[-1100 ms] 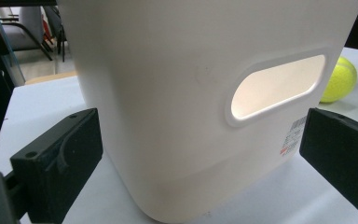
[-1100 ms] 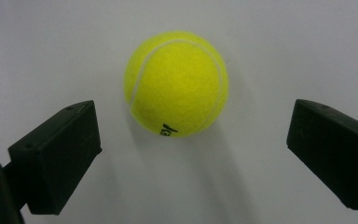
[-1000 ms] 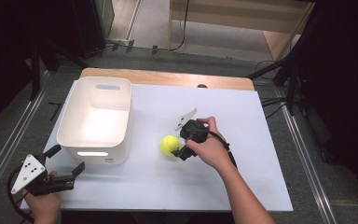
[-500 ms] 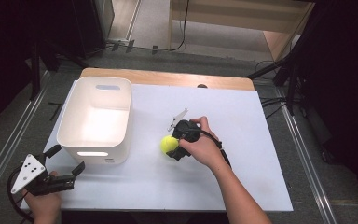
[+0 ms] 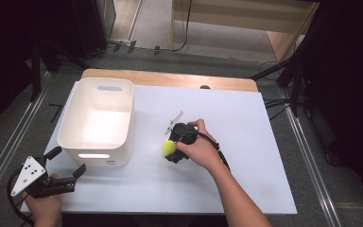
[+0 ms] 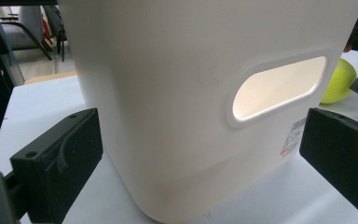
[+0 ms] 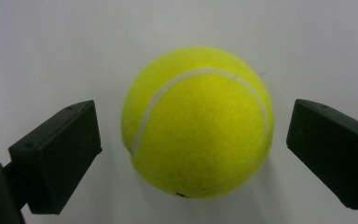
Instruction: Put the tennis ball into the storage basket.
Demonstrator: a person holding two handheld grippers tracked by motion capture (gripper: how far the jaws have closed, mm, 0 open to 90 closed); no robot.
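The desk (image 5: pixel 246 142) has a white top with a wooden strip along its far edge. On its left part stands a white bin (image 5: pixel 97 123), rounded at the corners, with an oval handle slot in its near wall and a small label low beside the slot. Just right of the bin, near the desk's middle, lies a yellow-green tennis ball (image 7: pixel 198 121), fuzzy, with one white curved seam across its top. The right gripper (image 7: pixel 191 144) is spread wide around the ball, a jaw on either side, neither touching it. The left gripper (image 5: pixel 65 166) sits at the desk's near-left corner, wide open, holding nothing, aimed at the bin's near wall.
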